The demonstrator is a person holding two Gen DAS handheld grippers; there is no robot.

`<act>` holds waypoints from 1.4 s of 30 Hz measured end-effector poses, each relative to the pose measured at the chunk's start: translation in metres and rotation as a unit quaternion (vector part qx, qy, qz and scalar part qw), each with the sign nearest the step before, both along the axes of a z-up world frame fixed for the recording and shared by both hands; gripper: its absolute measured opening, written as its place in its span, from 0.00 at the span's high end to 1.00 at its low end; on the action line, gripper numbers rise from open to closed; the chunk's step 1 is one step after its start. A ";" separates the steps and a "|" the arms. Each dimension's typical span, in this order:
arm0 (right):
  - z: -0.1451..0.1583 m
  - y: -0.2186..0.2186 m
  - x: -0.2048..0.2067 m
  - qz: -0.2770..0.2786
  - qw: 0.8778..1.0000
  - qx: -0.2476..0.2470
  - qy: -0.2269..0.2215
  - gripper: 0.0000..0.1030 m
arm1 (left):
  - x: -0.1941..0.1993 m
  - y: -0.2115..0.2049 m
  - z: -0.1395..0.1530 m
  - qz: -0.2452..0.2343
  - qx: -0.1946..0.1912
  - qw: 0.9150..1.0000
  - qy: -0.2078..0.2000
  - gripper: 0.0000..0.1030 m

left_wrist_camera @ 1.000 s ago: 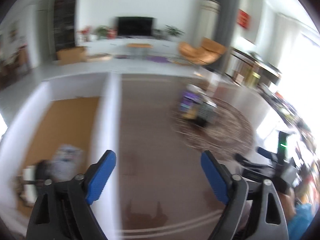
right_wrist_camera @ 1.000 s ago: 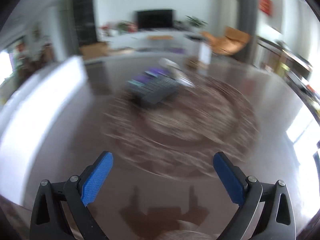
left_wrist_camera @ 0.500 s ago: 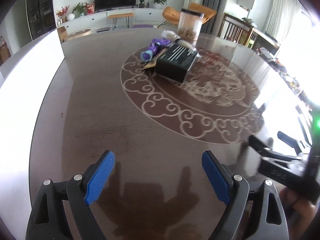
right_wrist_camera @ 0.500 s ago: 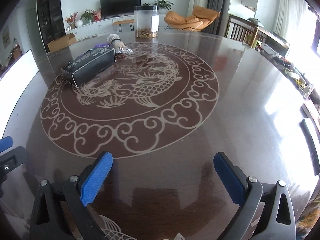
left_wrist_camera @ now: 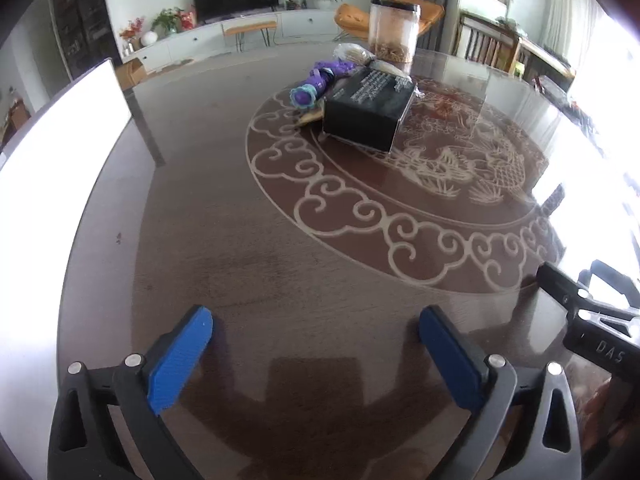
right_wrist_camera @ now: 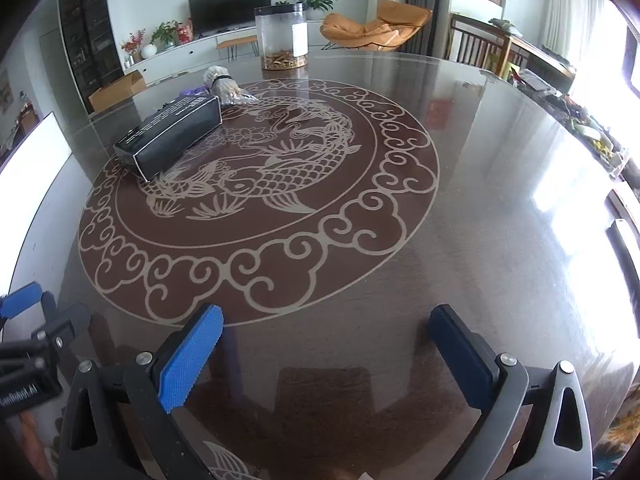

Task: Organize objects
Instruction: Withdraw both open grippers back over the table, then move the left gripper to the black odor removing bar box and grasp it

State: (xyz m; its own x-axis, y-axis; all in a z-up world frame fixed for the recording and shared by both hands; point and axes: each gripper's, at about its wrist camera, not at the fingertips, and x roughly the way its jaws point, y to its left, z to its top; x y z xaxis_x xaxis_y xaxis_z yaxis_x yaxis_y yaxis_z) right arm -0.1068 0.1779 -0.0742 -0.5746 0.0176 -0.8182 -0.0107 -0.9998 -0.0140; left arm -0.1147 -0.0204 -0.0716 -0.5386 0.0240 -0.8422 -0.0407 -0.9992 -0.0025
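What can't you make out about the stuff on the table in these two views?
- Purple toy: left view shows one end; the black box covers the rest, and in the right view nearly all of it.
- Clear jar: contents too small to identify.
- Box lettering: too small to read.

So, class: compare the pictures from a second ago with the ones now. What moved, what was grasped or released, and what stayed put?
Both cameras swung down from the room onto the table and settled. The left gripper has just been opening wider, with nothing between its jaws; the right gripper is open and empty. Nothing was grasped or released. Since half a second ago, the black box, jar and purple toy have not moved.
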 end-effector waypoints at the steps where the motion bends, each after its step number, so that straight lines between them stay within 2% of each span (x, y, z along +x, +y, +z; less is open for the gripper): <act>1: 0.000 0.000 -0.001 -0.002 1.000 0.000 -0.002 0.00 | 0.000 0.000 0.000 0.001 0.001 1.000 -0.001 0.00; 10: -0.001 0.000 -0.001 0.016 1.000 0.000 0.003 0.00 | -0.005 -0.001 0.000 0.007 -0.001 1.000 -0.022 0.00; 19: -0.002 0.000 -0.001 0.016 1.000 0.000 0.004 0.00 | -0.006 -0.001 0.000 0.003 -0.002 1.000 -0.024 0.00; 22: -0.003 0.000 -0.001 0.016 1.000 0.000 0.004 0.00 | -0.014 0.000 0.001 -0.008 -0.004 0.999 -0.050 0.00; 25: -0.003 0.000 -0.001 0.016 1.000 0.000 0.004 0.00 | -0.029 0.002 0.005 -0.020 -0.021 0.997 -0.068 0.00; 31: -0.003 0.000 -0.001 0.016 1.000 0.000 0.004 0.00 | -0.066 0.023 0.045 -0.084 -0.028 0.996 0.019 0.00; 34: -0.003 0.000 -0.001 0.016 1.000 0.000 0.004 0.00 | -0.102 0.035 0.054 -0.104 -0.022 0.994 0.036 0.00; 39: -0.003 0.000 -0.002 0.017 1.000 0.001 0.003 0.00 | -0.156 0.051 0.048 -0.124 -0.007 0.992 0.018 0.00; 42: -0.003 0.000 -0.002 0.016 1.000 0.001 0.004 0.00 | -0.177 0.058 0.036 -0.117 -0.012 0.993 0.002 0.00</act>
